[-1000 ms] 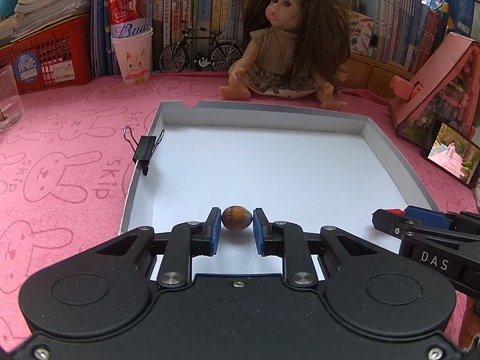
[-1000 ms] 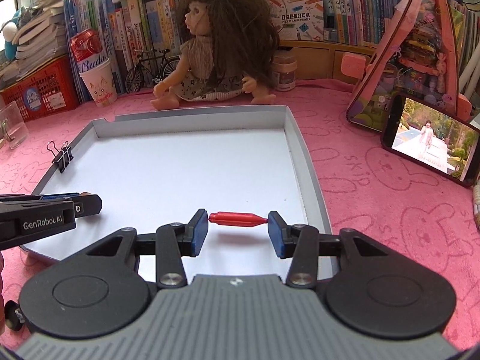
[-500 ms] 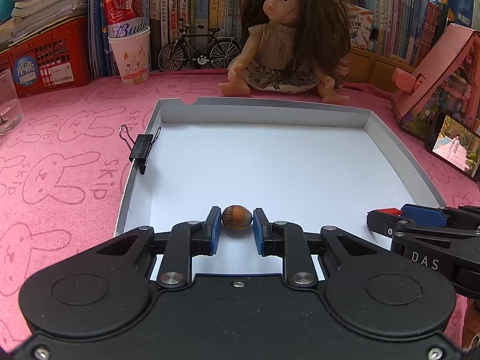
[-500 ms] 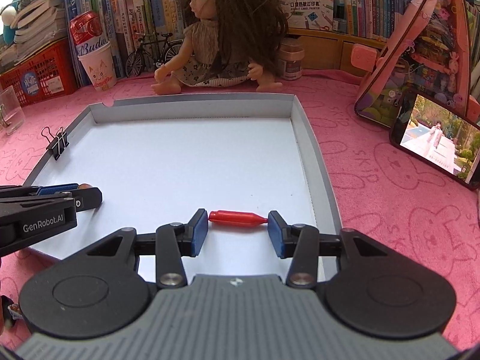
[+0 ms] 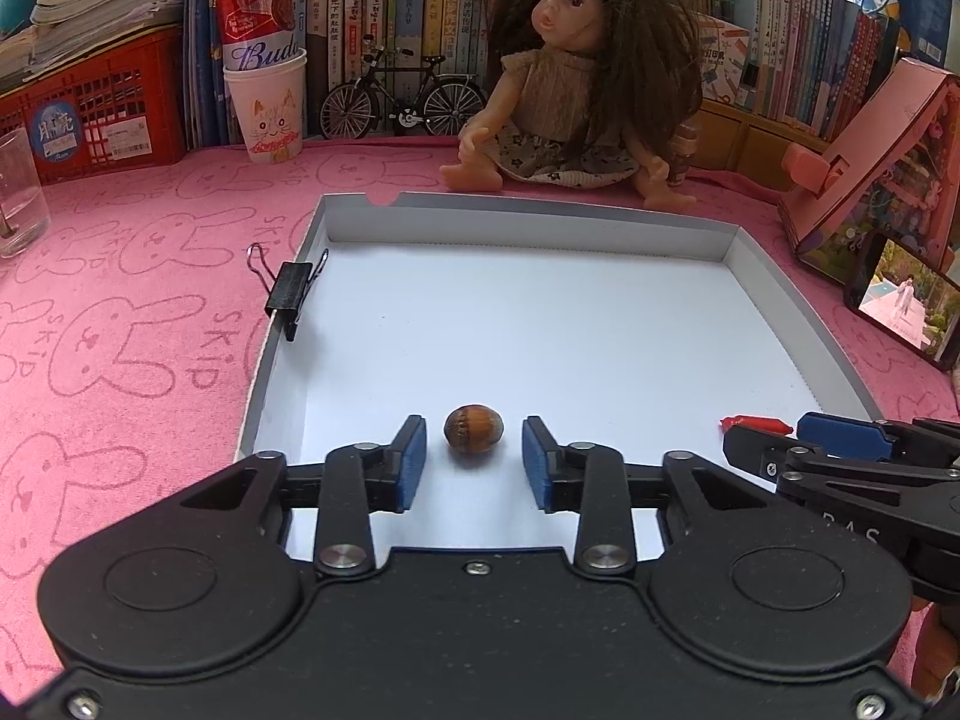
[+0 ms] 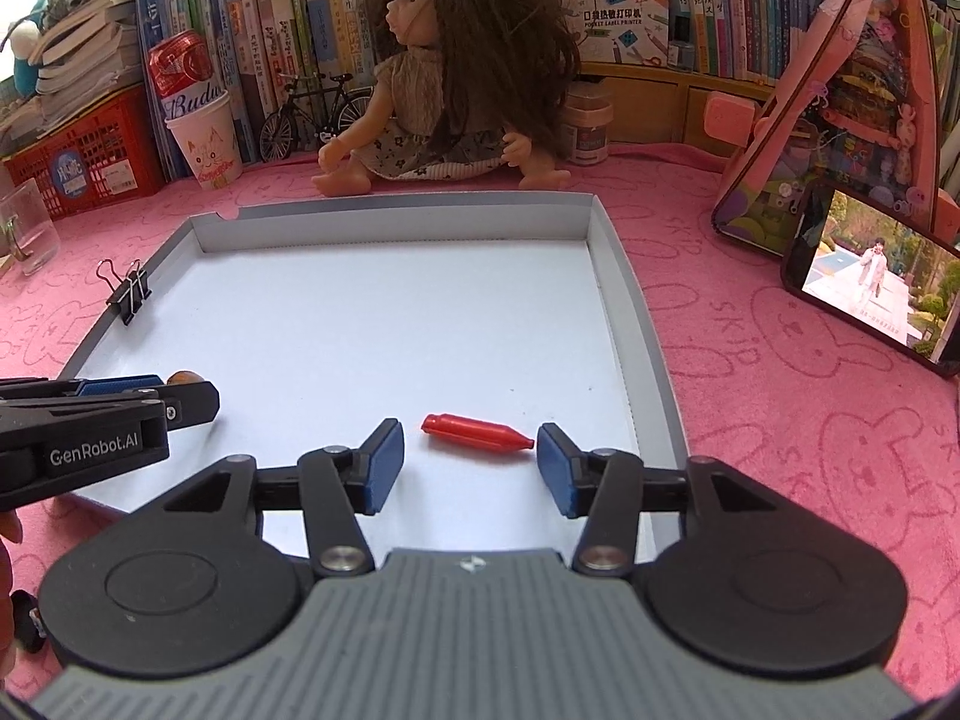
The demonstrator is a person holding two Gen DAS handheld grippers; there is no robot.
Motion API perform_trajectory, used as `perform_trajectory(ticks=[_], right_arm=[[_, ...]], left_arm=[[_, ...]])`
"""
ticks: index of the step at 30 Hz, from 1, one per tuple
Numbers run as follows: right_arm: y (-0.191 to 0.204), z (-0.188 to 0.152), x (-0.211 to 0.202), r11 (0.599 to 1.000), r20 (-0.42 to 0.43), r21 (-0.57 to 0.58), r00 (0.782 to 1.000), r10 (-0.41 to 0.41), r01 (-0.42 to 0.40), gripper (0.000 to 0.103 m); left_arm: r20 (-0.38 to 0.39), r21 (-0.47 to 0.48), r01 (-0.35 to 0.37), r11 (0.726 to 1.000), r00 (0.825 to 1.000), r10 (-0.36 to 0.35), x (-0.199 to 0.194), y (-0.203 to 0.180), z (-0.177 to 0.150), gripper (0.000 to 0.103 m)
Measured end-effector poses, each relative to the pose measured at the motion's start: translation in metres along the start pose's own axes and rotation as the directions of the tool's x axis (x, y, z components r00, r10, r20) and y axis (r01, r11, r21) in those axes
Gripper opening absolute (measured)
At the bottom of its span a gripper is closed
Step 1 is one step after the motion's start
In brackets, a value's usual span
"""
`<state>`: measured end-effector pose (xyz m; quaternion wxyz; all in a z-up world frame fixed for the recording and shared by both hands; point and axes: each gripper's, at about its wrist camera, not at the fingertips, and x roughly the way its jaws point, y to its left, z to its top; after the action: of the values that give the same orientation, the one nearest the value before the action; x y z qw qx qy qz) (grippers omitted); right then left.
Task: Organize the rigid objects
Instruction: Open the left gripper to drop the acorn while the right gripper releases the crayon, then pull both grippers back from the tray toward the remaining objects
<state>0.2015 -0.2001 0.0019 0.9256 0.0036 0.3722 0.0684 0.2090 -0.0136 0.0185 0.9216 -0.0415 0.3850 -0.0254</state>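
Note:
A brown nut (image 5: 473, 428) lies on the white floor of the grey tray (image 5: 528, 222) near its front edge. My left gripper (image 5: 474, 461) is open, its blue pads apart on either side of the nut, not touching it. A red bullet-shaped piece (image 6: 477, 433) lies on the tray floor near the front right. My right gripper (image 6: 471, 459) is open around it with gaps on both sides. The red piece's tip also shows in the left wrist view (image 5: 750, 422). The nut peeks out behind the left gripper in the right wrist view (image 6: 184, 377).
A black binder clip (image 5: 291, 291) grips the tray's left wall. A doll (image 5: 588, 78) sits behind the tray. A can in a paper cup (image 5: 264, 90), a toy bicycle (image 5: 402, 99), a red crate (image 5: 90, 114) and a glass (image 5: 18, 192) stand at the back left. A phone (image 6: 870, 282) leans at the right.
Both grippers have opened: the left let go of the nut, the right let go of the red piece. Both things now lie on the tray floor.

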Motion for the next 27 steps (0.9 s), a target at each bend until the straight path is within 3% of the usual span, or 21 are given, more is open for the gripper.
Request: perform_trajectory(ticks=[10,15,19,27], right_arm=[[0.000,-0.009,-0.030,1.000,0.077,-0.008,0.997,0.006,-0.006,0.081],[-0.003,-0.017,-0.048,1.000,0.116,-0.010,0.993,0.013,-0.012,0.086],[-0.001,-0.022,-0.060,1.000,0.145,-0.019,0.989,0.020,-0.017,0.087],[0.001,-0.037,-0.081,1.000,0.191,-0.016,0.981,0.029,-0.026,0.091]], left_arm=[[0.073,0.019,0.017,1.000,0.997,-0.018,-0.032,0.003,-0.007,0.062],[0.129,0.040,0.027,0.999,0.991,-0.032,-0.054,0.001,-0.014,0.080],[0.171,0.071,0.040,0.997,0.984,-0.051,-0.072,-0.003,-0.019,0.087],[0.205,0.094,0.060,0.994,0.976,-0.078,-0.096,-0.001,-0.034,0.088]])
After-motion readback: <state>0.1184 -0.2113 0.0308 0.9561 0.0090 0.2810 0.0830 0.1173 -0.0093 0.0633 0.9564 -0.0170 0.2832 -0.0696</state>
